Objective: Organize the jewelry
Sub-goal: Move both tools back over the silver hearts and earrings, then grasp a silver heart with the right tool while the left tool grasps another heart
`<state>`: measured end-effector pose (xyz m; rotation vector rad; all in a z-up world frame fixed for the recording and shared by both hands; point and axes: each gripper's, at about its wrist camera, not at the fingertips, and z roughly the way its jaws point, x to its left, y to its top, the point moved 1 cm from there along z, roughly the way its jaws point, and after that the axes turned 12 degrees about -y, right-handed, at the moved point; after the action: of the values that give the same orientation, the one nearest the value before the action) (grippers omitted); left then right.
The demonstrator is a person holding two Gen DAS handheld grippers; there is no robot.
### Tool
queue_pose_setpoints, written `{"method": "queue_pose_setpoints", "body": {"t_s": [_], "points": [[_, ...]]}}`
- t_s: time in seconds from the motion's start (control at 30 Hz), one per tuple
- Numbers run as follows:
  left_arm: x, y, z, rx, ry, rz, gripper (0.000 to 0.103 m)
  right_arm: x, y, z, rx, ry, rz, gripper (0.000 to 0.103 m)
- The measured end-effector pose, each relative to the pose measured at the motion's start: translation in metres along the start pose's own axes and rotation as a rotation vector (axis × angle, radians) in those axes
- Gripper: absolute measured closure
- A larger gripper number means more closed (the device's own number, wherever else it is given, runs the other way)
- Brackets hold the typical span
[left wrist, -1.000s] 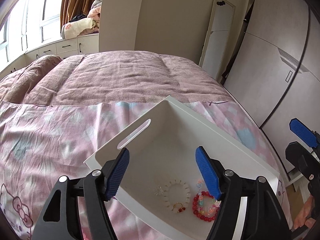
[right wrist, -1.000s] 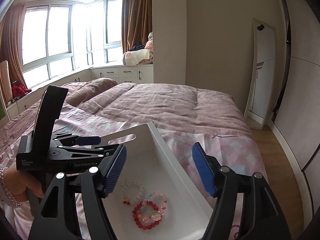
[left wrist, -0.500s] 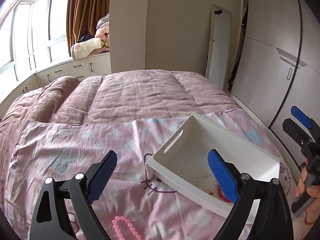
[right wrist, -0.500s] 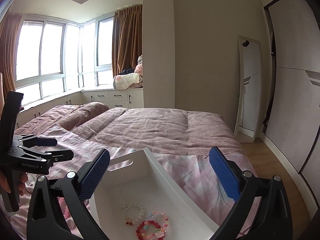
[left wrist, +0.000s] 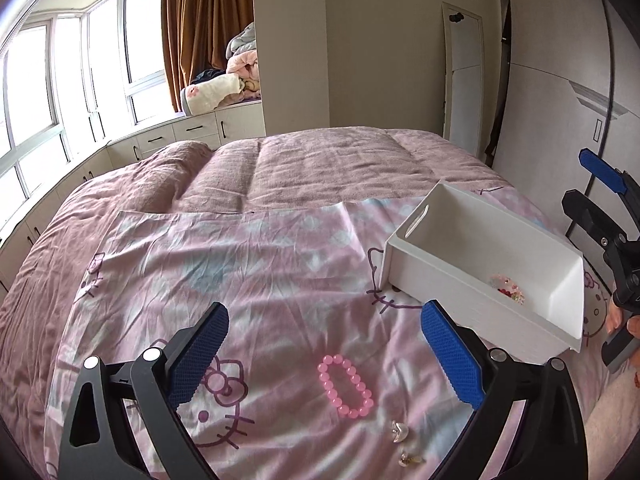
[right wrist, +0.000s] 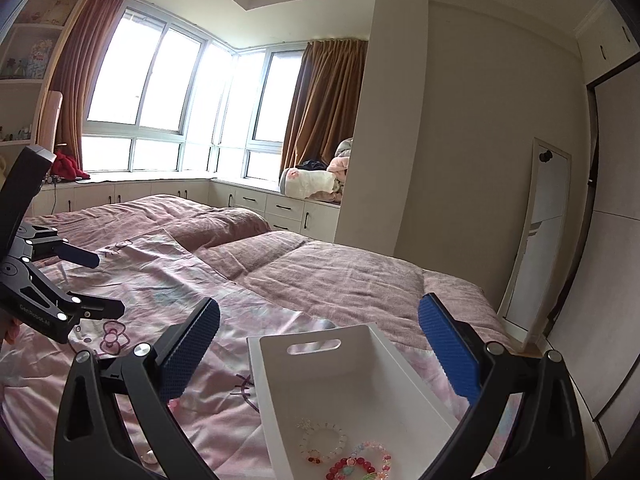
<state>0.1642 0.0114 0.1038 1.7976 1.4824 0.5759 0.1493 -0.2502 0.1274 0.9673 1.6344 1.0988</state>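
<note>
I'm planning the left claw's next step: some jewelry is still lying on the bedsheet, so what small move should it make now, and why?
Probably lower the open left claw straight down onto the pink beaded bracelet. It lies flat on the pink cartoon-print bedsheet, roughly between and just beyond the fingertips, outside the white plastic storage bin that already holds other bracelets. The bin sits to the claw's right.
</note>
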Motion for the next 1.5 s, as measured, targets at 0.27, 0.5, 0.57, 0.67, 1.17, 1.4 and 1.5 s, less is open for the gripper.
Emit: {"method": "queue_pose_setpoints", "body": {"t_s": [0.27, 0.5, 0.57, 0.67, 1.17, 1.4, 1.5], "points": [[0.011, -0.084, -0.008, 0.092, -0.051, 0.029, 0.005, 0.063, -0.045, 0.01, 0.179, 0.321, -0.001, 0.005], [-0.002, -0.142, 0.002, 0.189, -0.143, 0.076, 0.005, 0.121, -0.104, 0.02, 0.332, 0.418, -0.275, 0.02], [-0.007, -0.152, 0.005, 0.192, -0.167, 0.078, 0.005, 0.125, -0.115, 0.027, 0.369, 0.437, -0.282, 0.027], [-0.017, -0.161, 0.013, 0.226, -0.183, 0.13, 0.005, 0.129, -0.126, 0.034, 0.428, 0.477, -0.283, 0.033], [-0.051, -0.177, 0.039, 0.299, -0.267, 0.25, 0.006, 0.137, -0.135, 0.038, 0.468, 0.518, -0.327, 0.033], [-0.049, -0.184, 0.054, 0.342, -0.339, 0.174, 0.029, 0.142, -0.144, 0.048, 0.537, 0.558, -0.304, 0.056], [-0.051, -0.19, 0.059, 0.353, -0.339, 0.191, 0.033, 0.148, -0.15, 0.05, 0.558, 0.569, -0.32, 0.063]]}}
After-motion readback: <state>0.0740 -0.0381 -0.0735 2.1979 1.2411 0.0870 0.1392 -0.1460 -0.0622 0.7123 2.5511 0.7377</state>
